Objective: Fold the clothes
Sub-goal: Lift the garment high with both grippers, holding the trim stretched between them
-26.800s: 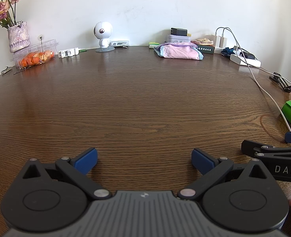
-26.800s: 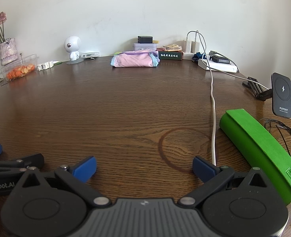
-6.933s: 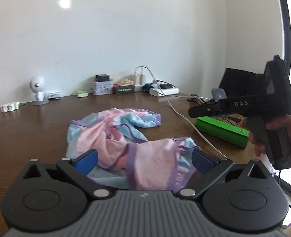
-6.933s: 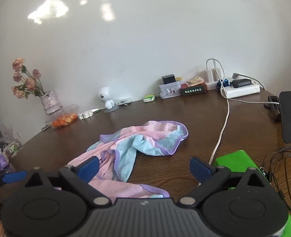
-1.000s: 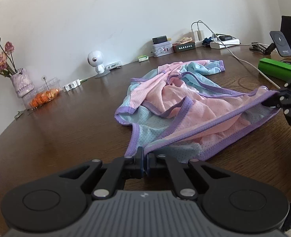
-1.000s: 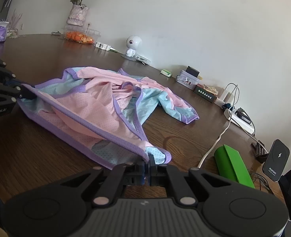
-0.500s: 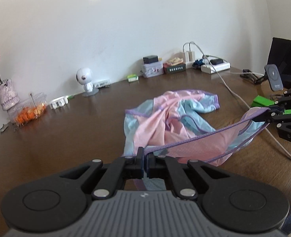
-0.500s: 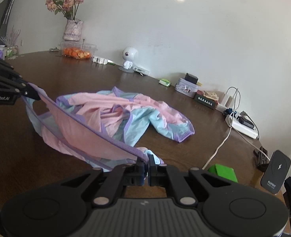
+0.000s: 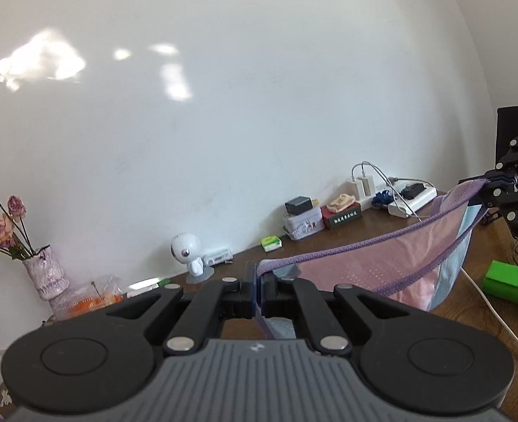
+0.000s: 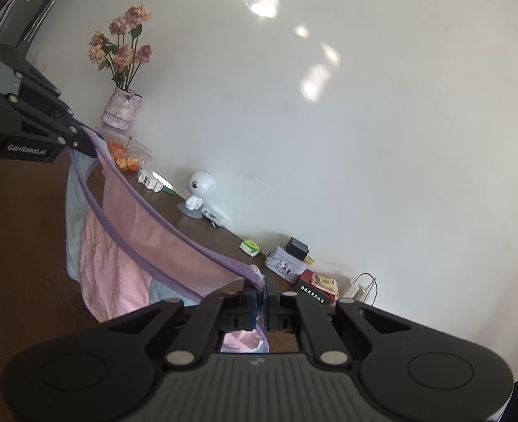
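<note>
- The left gripper (image 9: pixel 258 293) has black linkage arms, silver pivot screws, and a grey ribbed body.
- The right gripper (image 10: pixel 261 304) looks identical; white "GenRobot.AI" lettering marks the left one's side.

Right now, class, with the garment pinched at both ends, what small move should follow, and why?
Probably lower both hands toward the table to spread it flat. The left hand-held gripper and right hand-held gripper each clamp the purple hem of the pink garment, stretched between them, its body hanging in loose, unfolded drapes.
</note>
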### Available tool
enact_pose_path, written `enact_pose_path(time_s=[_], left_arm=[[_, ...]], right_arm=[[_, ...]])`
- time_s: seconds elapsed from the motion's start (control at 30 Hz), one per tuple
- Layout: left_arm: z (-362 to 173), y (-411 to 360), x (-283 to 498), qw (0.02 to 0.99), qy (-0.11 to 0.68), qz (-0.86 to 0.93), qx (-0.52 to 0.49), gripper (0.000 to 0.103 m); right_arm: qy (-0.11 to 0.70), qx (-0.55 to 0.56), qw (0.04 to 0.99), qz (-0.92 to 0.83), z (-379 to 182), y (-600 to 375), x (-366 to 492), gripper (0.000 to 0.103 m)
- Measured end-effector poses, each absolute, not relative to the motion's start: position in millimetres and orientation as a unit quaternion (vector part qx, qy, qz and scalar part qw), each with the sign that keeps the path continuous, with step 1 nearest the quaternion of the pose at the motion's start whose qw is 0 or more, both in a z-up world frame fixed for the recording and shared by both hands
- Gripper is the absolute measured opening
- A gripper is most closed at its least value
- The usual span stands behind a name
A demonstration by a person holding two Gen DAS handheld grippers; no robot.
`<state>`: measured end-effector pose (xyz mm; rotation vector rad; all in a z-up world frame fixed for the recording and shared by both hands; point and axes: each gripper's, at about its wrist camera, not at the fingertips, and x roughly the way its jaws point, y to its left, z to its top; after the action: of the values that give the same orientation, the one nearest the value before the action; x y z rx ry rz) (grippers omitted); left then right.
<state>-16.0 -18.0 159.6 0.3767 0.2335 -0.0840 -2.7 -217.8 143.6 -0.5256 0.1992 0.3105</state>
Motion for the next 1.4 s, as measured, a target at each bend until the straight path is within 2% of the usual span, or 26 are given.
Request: enact_pose_path(time_s=[0.67,1.17,1.4], left_arm=[[320,-18,17,0.977,-0.007,-0.056,0.208,0.002],[397,-19,-19,0.974,-0.111,-0.036,0.195,0.002],[406,-18,-24,0.973,-0.119,-0.035,0.194,0.002]], right_arm=[[-0.002,-0.295,0.944,0.147,332,-232,37,0.002],[-0.103,-0.272,0.947,0.134,400,-235,4,0.002],[-0.117,-0.272,0.946,0.136,408,-231,7,0.002]])
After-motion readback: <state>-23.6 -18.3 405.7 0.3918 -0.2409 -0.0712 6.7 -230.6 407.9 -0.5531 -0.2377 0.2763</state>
